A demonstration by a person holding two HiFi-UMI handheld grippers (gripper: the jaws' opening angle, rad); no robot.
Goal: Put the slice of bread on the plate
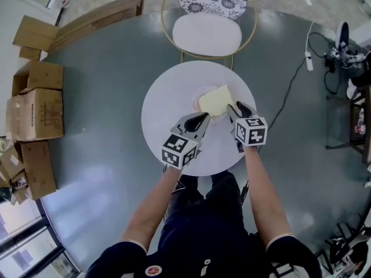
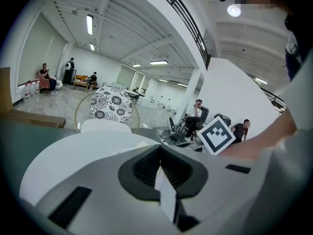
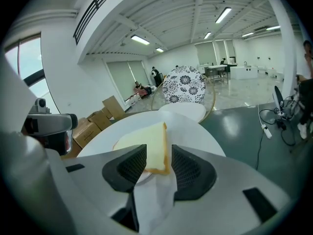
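Bread (image 3: 146, 148) lies on plate (image 1: 203, 91), between parted jaws of right hand-held gripper (image 1: 237, 108).

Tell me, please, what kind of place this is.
Probably a large open workshop or lab hall, not a home: stacked cardboard boxes, ceiling strip lights, and a power strip lying on the floor.

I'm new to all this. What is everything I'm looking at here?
table: one, white, round, in front of the person
plate: one, pale, near the table's middle
slice of bread: one, pale yellow, lying on the plate
chair: one, white seat, floral back, beyond the table
cardboard boxes: several, brown, on the floor at left
power strip: one, white, on the floor at right
left gripper: one, grey and black, jaws shut, empty
right gripper: one, grey and black, jaws open either side of the bread's near corner
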